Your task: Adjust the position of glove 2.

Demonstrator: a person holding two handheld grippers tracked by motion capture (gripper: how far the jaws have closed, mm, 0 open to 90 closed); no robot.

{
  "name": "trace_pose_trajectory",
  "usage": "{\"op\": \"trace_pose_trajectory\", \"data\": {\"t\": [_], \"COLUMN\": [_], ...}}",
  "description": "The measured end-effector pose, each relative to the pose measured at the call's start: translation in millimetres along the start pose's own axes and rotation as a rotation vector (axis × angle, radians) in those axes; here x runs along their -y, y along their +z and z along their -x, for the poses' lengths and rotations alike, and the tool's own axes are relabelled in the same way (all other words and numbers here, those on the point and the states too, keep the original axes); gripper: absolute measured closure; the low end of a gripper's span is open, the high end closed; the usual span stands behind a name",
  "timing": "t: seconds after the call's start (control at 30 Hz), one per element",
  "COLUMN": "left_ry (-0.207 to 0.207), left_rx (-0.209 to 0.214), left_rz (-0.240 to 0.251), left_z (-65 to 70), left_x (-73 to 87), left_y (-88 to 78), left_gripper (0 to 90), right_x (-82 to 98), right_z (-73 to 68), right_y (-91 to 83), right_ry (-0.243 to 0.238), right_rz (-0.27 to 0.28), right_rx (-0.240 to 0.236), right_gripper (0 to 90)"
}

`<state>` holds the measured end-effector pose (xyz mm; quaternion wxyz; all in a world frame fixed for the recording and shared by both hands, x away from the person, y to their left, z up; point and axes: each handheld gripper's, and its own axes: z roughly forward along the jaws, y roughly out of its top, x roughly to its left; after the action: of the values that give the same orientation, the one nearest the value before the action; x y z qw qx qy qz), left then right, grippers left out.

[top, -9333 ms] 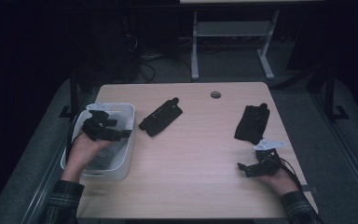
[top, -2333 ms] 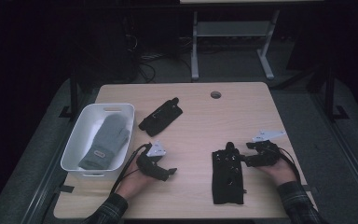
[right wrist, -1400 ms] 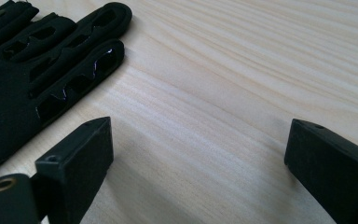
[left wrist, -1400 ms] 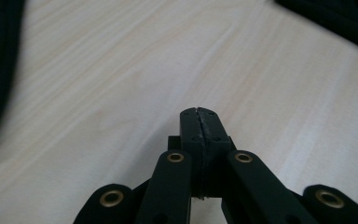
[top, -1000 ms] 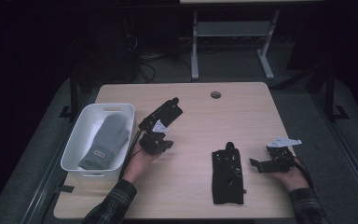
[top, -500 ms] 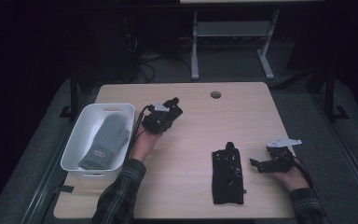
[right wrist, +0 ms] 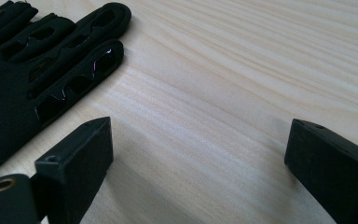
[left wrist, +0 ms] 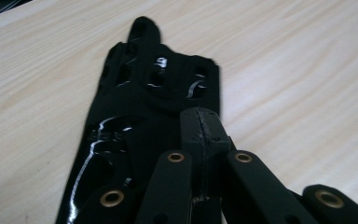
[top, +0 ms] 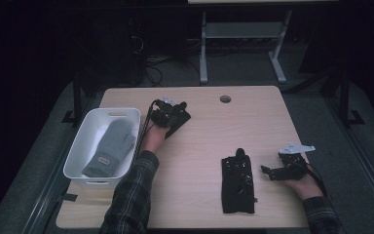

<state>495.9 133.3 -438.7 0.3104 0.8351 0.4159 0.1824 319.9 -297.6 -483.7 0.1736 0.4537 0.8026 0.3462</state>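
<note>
One black glove (top: 179, 121) lies at the table's back left, and my left gripper (top: 168, 112) hovers right over it. In the left gripper view the jaws are pressed together, so my left gripper (left wrist: 200, 125) is shut, with the glove (left wrist: 140, 93) lying flat beneath the tips. A second black glove (top: 237, 183) lies flat near the front, fingers pointing away. To its right my right gripper (top: 269, 171) rests on the table, pointing at it. In the right gripper view my right gripper (right wrist: 200, 137) stands open over bare wood, and the glove's fingers (right wrist: 51, 65) are at the upper left.
A white bin (top: 77, 161) at the table's left edge holds a grey mitten (top: 109, 146). A round cable hole (top: 225, 99) sits near the back edge. Beyond the table stands a metal frame (top: 203, 53) on a dark floor with cables.
My left hand has moved away from me across the table to the back glove, jaws staying shut. The right hand and the front glove have not moved.
</note>
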Motion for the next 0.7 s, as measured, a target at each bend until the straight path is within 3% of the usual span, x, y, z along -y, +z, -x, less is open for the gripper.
{"op": "trace_pose_trajectory", "data": {"t": [0.13, 0.3, 0.43, 0.7], "left_ry": [-0.016, -0.027, -0.005, 0.021], "left_rx": [-0.024, -0.025, -0.029, 0.024], "left_rz": [-0.010, -0.034, -0.039, -0.036], "left_z": [-5.8, -7.2, -2.9, 13.8], "left_x": [1.2, 6.2, 5.6, 9.5], "left_y": [9.1, 20.2, 20.0, 15.1], "left_gripper": [89.5, 89.5, 89.5, 89.6], "right_x": [0.0, -0.1, -0.1, -0.1], "right_z": [0.1, 0.2, 0.3, 0.7], "right_y": [0.0, 0.1, 0.1, 0.2], "right_ry": [0.000, 0.002, 0.001, -0.001], "right_rz": [0.000, 0.000, 0.000, 0.001], "right_rx": [0.000, 0.000, 0.000, 0.001], "right_gripper": [7.6, 7.5, 7.6, 7.6]}}
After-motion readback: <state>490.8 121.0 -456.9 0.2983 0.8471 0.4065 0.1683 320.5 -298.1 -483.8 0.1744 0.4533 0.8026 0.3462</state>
